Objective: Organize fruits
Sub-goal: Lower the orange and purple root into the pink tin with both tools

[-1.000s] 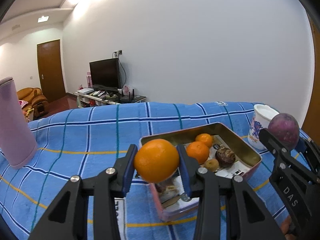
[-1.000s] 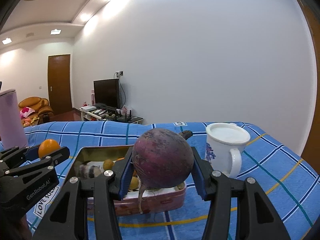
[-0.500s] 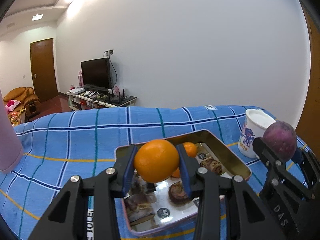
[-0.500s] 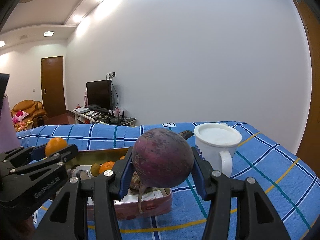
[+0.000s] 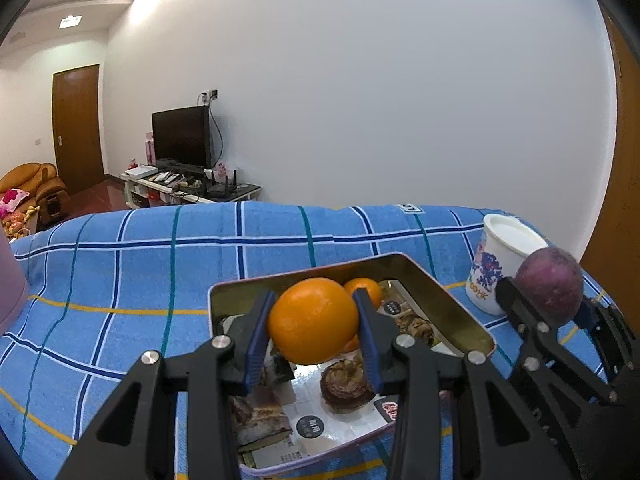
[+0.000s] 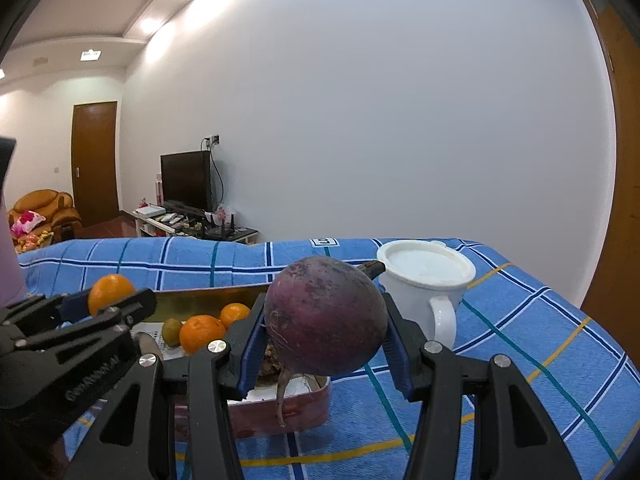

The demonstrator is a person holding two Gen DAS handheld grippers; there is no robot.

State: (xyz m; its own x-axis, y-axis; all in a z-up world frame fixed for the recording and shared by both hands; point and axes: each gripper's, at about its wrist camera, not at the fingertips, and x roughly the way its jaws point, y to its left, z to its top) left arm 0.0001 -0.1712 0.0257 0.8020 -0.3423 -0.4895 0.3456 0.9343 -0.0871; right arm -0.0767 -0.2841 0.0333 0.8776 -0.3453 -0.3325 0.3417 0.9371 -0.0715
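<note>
My left gripper (image 5: 314, 320) is shut on a large orange (image 5: 312, 318) and holds it above the open metal tin (image 5: 452, 300). The tin holds small oranges (image 5: 366, 286), brown lumpy fruits (image 5: 346, 382) and other items. My right gripper (image 6: 326, 328) is shut on a dark purple round root with a tail, a beet (image 6: 326, 320), held over the tin's right end (image 6: 316, 396). In the left wrist view the beet (image 5: 550, 290) and right gripper show at the right. In the right wrist view the left gripper's orange (image 6: 110, 292) shows at the left.
A blue checked cloth (image 5: 160, 264) covers the table. A white lidded mug (image 6: 426, 288) stands just right of the tin. A pink cylinder (image 5: 10, 292) stands at the far left. A TV stand and a wall lie beyond the table.
Both grippers have moved over the tin with their fruits still held. The left gripper's orange now hangs above the tin's interior, and the right gripper's beet is nearer the tin's right end.
</note>
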